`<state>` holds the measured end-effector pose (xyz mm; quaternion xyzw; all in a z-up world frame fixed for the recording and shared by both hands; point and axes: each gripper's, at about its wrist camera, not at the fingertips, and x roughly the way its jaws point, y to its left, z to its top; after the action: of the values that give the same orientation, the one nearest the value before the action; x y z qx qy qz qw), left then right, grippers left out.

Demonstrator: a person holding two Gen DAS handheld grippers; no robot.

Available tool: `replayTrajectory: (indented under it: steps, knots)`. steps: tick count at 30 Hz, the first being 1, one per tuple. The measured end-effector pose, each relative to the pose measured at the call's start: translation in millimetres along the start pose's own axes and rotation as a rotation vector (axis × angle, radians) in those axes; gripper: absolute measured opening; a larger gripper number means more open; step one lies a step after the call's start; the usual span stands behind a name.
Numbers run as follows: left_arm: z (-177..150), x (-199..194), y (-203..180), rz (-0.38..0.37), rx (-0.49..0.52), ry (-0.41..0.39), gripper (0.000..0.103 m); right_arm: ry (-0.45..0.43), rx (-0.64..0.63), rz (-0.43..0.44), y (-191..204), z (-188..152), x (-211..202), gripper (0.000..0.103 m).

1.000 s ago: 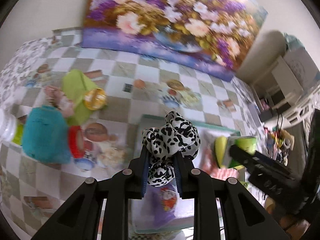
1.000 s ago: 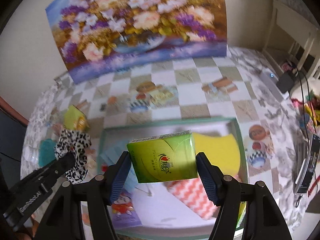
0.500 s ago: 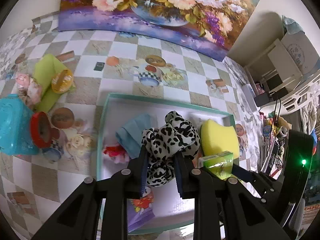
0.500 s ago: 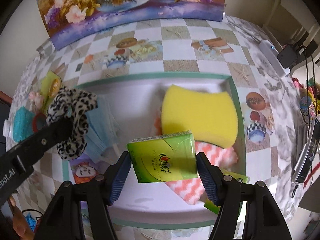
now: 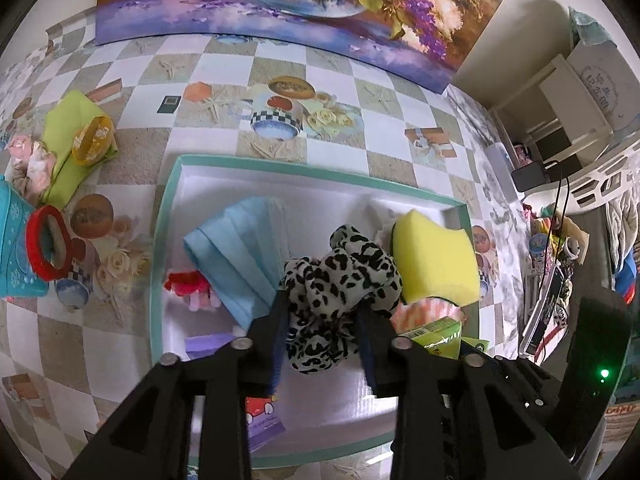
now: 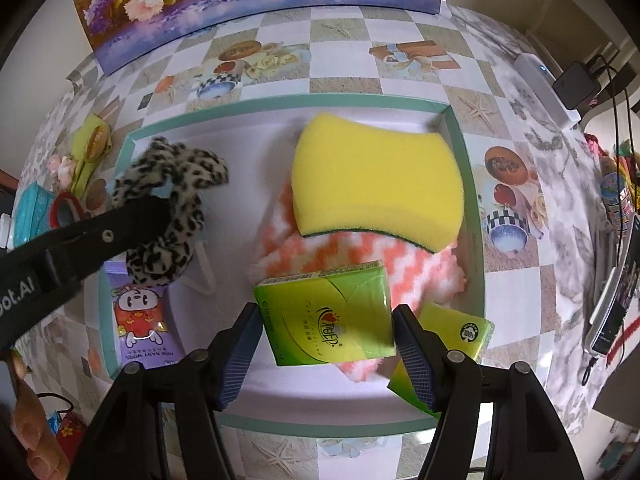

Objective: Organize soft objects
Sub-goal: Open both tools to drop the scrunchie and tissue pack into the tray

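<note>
My left gripper (image 5: 322,344) is shut on a leopard-print scrunchie (image 5: 340,296) and holds it over the white tray with a teal rim (image 5: 256,162). My right gripper (image 6: 326,344) is shut on a green tissue pack (image 6: 328,316) low over the tray's near right part (image 6: 280,100). The tray holds a yellow sponge (image 6: 376,180), an orange-and-white zigzag cloth (image 6: 320,256), a blue face mask (image 5: 240,248), a purple wipes pack (image 6: 138,328) and a second green pack (image 6: 460,336). The scrunchie (image 6: 168,208) and left gripper also show in the right wrist view.
On the checkered tablecloth left of the tray lie a teal container with a red ring (image 5: 40,248), a green cloth with a yellow tape roll (image 5: 92,140) and pink fabric (image 5: 30,160). A floral painting (image 5: 280,0) leans on the back wall. Cables and clutter sit at the right edge (image 6: 576,84).
Both grippers have moved forward and down over the tray with their loads. The tray's contents now look closer and larger in both views.
</note>
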<state>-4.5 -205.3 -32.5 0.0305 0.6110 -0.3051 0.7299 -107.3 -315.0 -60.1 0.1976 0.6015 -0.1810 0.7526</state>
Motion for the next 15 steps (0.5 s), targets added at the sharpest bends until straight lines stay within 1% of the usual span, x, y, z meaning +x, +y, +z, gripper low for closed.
replayTrajectory:
  steps: [1, 2, 6, 11, 13, 15]
  knots:
    - [0, -1, 0, 0.0, -0.002, 0.003, 0.043, -0.004, -0.001, -0.002, 0, 0, -1, 0.07]
    - [0, -2, -1, -0.004, -0.002, 0.002, 0.044, -0.012, -0.001, -0.003, -2, 0, -4, 0.07]
    - [1, -15, 1, -0.004, -0.005, -0.025, 0.053, -0.043, 0.011, -0.007, -5, 1, -14, 0.071]
    - [4, -29, 11, 0.01, -0.03, -0.053, 0.055, -0.056, 0.003, -0.016, -4, 0, -19, 0.073]
    - [6, -36, 18, 0.033, -0.037, -0.071, 0.061, -0.062, 0.001, -0.016, -2, 1, -20, 0.074]
    - [6, -40, 22, 0.061, -0.039, -0.086, 0.063, -0.068, 0.003, -0.019, -2, 2, -20, 0.083]
